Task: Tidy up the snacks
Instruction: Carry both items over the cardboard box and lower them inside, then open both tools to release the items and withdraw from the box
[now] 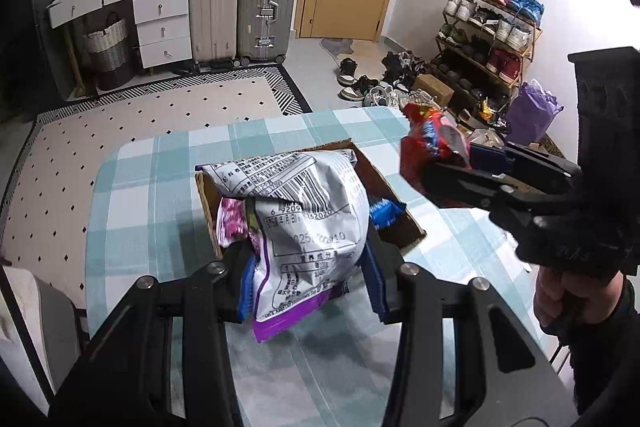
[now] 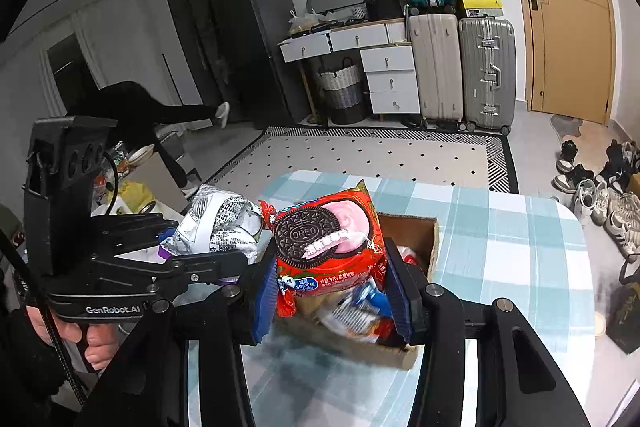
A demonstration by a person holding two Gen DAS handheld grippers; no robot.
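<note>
Above the checked table (image 1: 160, 187), left jaws pinch the white bag (image 1: 308, 227); right jaws pinch the Oreo pack (image 2: 328, 247).

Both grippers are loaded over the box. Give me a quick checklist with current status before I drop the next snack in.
1. Left gripper holds the white bag: ok, pinched between both fingers.
2. Right gripper holds the Oreo pack: ok, clamped at its lower part.
3. Box under the white bag: ok, the bag hangs over its opening.
4. Room left in the box: not ok, other snacks already fill it and the white bag is large.
5. Grippers apart from each other: ok, a gap shows in the left wrist view.
6. Box sits flat on the table: cannot tell, its base is partly hidden.
</note>
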